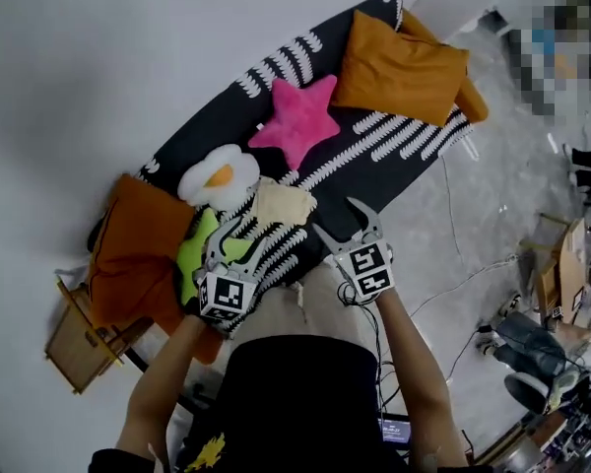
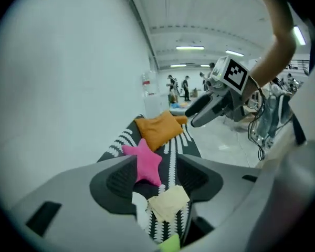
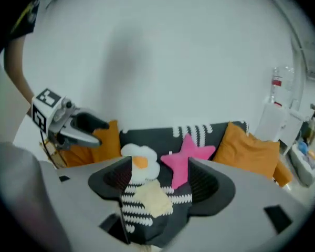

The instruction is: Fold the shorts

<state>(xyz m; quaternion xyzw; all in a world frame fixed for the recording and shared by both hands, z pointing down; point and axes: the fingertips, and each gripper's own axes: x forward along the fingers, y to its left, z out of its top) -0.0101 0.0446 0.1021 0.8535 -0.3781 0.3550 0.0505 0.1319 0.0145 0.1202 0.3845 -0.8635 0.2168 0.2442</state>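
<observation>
The shorts are a small folded cream bundle lying on the black-and-white patterned sofa, just right of the fried-egg pillow. Both grippers hang in the air in front of the sofa, apart from the cloth. My left gripper is open and empty, and through its gap I see the shorts far below. The right gripper is likewise open, with the shorts seen beyond its jaws. Each gripper shows in the other's view: the right gripper and the left gripper.
A pink star pillow and an orange cushion lie further along the sofa. Another orange cushion and a green star pillow sit at the near end. A wooden side table stands at the left. Cables run over the floor.
</observation>
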